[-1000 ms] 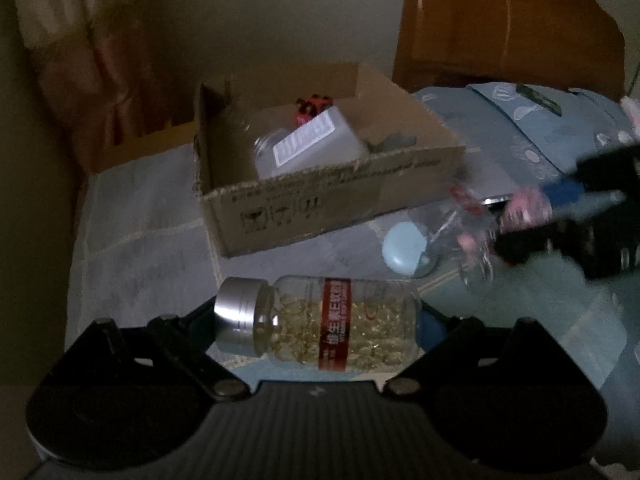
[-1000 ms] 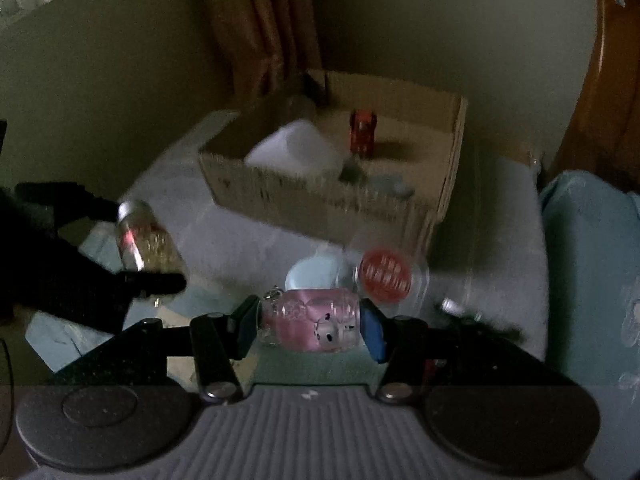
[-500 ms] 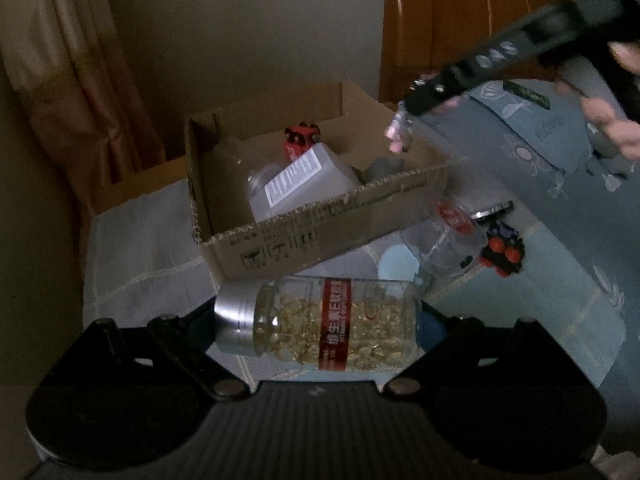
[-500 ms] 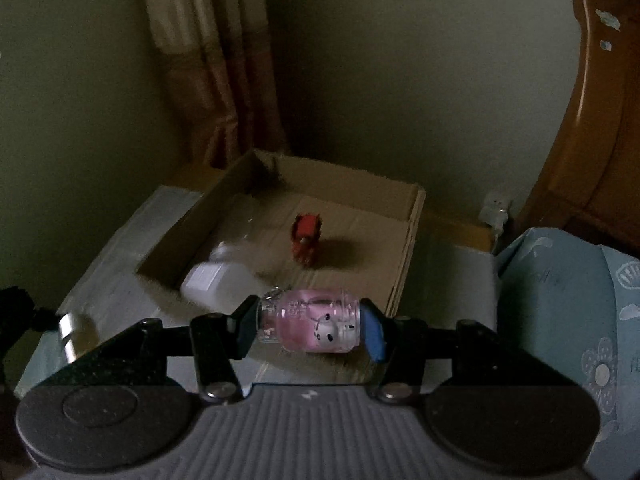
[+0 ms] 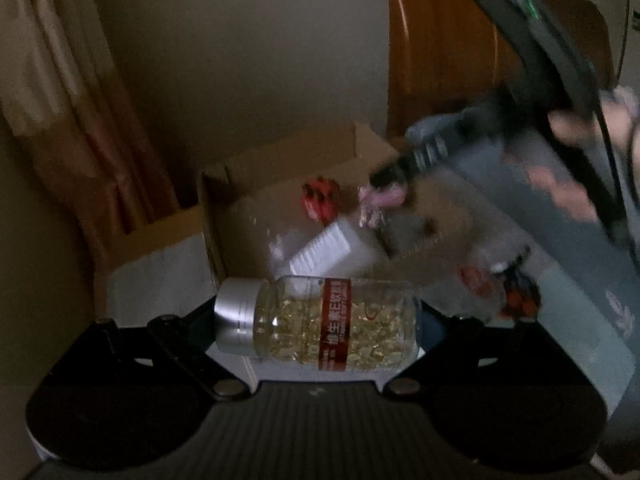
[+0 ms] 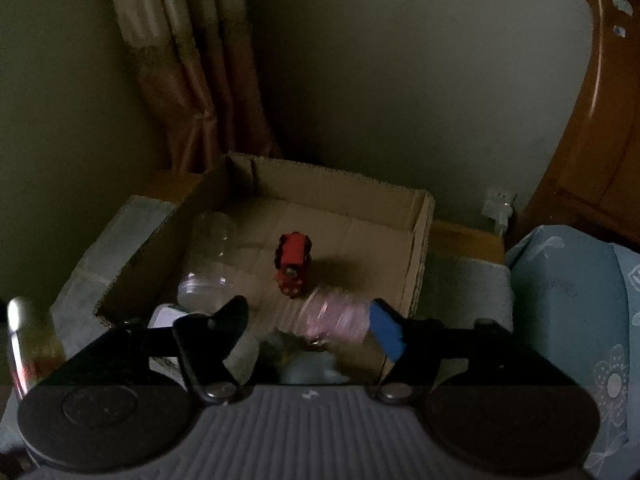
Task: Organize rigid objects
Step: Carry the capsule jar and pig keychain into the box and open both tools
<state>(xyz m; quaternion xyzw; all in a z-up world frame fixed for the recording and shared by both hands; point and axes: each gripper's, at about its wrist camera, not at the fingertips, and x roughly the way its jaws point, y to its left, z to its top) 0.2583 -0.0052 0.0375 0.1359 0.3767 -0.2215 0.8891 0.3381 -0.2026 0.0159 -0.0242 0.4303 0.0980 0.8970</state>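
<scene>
Fingers of the left gripper (image 5: 316,320) are clamping a capsule bottle (image 5: 320,322) lying sideways, silver cap to the left, one finger on the cap and one on the base. It is hanging over the near left corner of the cardboard box (image 6: 420,248), not yet inside. Held end to end like this, the bottle could slip if the grip eases, and it would likely be landing on the box's near edge or on the white container (image 5: 332,248) just beyond it rather than on clear cardboard.

Further right, the right gripper (image 6: 308,320) is hovering over the near right part of the box and its jaws are opening; the pink bottle (image 6: 336,318) is blurred between them, touching the blue-padded finger (image 6: 386,334) at most and apparently dropping free. My worry is that it is falling close to the red toy car (image 6: 293,266) and the clear jar (image 6: 208,264), so it could be bouncing off one of them or rolling against the right wall. A few items, among them a red-and-black toy (image 5: 520,300), are waiting on the cloth beyond the box's right edge.

Compared with a second ago, the pink bottle was gripped firmly and low over the cloth in front of the box; now it is being let go above the interior. The capsule bottle is sitting higher and nearer the box than before, with the same hold.
</scene>
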